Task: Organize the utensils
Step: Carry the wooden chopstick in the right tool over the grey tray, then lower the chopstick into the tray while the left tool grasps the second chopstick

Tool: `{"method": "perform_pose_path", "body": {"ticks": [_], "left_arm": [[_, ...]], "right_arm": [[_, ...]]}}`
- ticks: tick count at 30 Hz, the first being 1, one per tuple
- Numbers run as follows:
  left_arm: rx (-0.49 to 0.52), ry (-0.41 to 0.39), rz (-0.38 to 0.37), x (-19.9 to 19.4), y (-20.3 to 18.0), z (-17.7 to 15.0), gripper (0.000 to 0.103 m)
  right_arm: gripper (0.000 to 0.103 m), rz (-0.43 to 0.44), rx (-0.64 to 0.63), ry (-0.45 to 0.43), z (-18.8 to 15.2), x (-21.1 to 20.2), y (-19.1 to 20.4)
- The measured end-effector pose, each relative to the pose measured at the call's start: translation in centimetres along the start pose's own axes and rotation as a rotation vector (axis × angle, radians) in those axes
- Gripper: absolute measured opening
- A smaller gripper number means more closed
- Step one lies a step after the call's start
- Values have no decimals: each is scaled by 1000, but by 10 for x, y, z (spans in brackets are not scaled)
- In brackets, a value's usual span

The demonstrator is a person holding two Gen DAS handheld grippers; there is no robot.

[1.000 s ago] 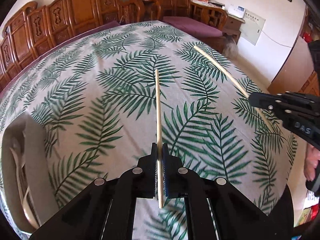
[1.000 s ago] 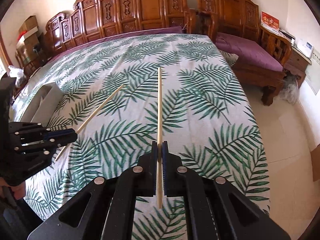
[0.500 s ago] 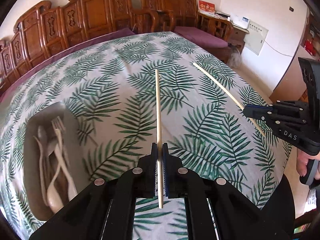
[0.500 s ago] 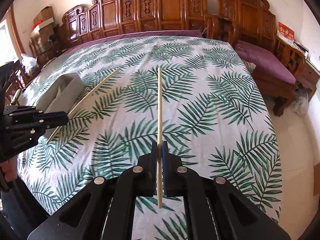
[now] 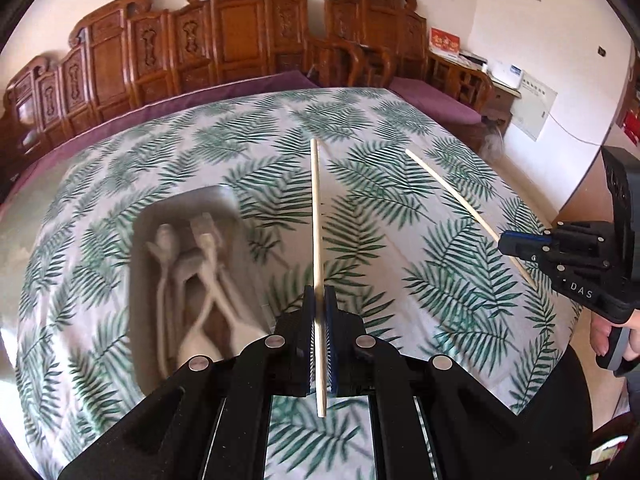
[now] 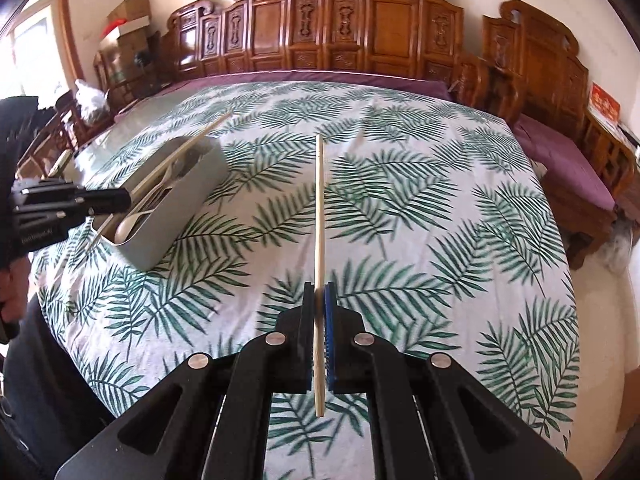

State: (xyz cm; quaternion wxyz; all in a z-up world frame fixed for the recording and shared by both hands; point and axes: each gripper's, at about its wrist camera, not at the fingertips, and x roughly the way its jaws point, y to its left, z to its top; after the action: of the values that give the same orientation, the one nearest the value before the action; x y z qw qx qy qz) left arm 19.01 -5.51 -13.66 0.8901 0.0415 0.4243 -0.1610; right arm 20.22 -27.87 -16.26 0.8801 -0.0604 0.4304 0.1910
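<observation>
My left gripper [image 5: 319,300] is shut on a wooden chopstick [image 5: 316,216] that points forward, held above the table. A grey utensil tray [image 5: 138,240] with pale spoons and forks [image 5: 200,272] lies just left of it. My right gripper [image 6: 319,298] is shut on a second chopstick [image 6: 319,208], also in the air. In the left wrist view the right gripper [image 5: 508,242] is at the right with its chopstick [image 5: 448,190]. In the right wrist view the left gripper [image 6: 120,199] is over the tray [image 6: 180,204], its chopstick [image 6: 200,136] above it.
The table wears a white cloth with green palm leaves [image 6: 400,200]. Carved wooden benches with purple cushions [image 6: 360,40] line the far side and the right. The table's right edge drops to a tiled floor [image 6: 600,300].
The left gripper has swung over toward the tray, which now lies close beside it. The right gripper has kept its chopstick and turned slightly left, bringing the tray further into its view.
</observation>
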Motion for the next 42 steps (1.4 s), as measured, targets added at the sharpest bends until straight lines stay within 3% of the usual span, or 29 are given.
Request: {"method": "perform_pose_path", "body": {"ticks": [9, 16, 25, 42], "left_arm": [[-74, -11, 48, -14, 52, -12, 4], [-125, 35, 84, -2, 83, -19, 4], [-147, 104, 83, 25, 98, -20, 4], [-171, 122, 64, 44, 106, -10, 4]], "right_arm": [[6, 29, -43, -3, 19, 15, 38], [6, 60, -58, -9, 36, 27, 65], [6, 85, -62, 10, 43, 39, 82], [6, 131, -54, 16, 50, 47, 108]]}}
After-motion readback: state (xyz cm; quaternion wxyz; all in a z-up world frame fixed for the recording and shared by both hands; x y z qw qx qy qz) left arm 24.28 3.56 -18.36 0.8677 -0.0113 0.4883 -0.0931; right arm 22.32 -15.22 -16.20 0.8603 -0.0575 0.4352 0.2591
